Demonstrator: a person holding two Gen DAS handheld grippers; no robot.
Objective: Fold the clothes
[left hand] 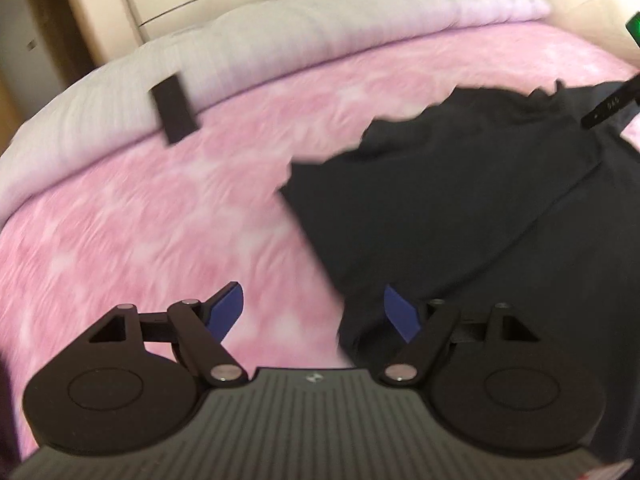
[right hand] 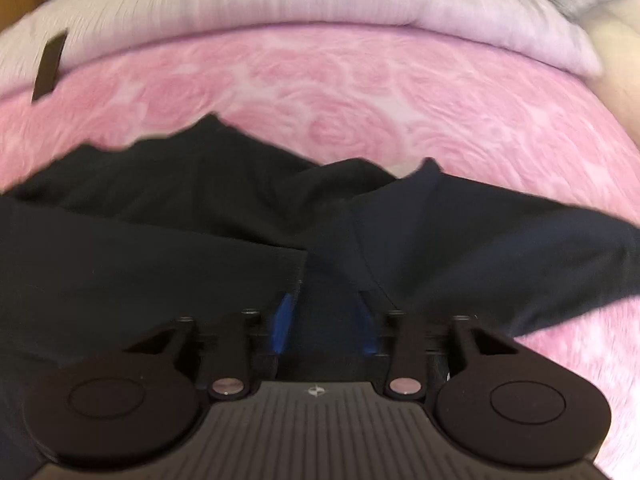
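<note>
Looking down my left gripper point(left hand: 313, 312), I see its blue fingers point(left hand: 228, 310) spread wide with nothing between them, hanging over the line where the dark garment point(left hand: 480, 208) meets the pink rose-patterned bedspread point(left hand: 160, 208). On my right gripper point(right hand: 324, 322) the fingers point(right hand: 282, 322) stand partly apart, low over the dark garment point(right hand: 200, 248); cloth lies under and between them, but I see no pad pressing on it, so I read that hand as holding nothing.

The garment lies spread on the bed, with flaps overlapping near the middle and a jagged far edge. It is too dark and blurred for me to tell shirt from trousers. I judge the folding begun but unfinished: some layers are laid over, the outline is still broad and uneven, and further folds and smoothing remain.

Beyond, a pale quilt point(right hand: 320, 4) is bunched along the far side, with a small dark flat object point(left hand: 175, 110) at its edge.
</note>
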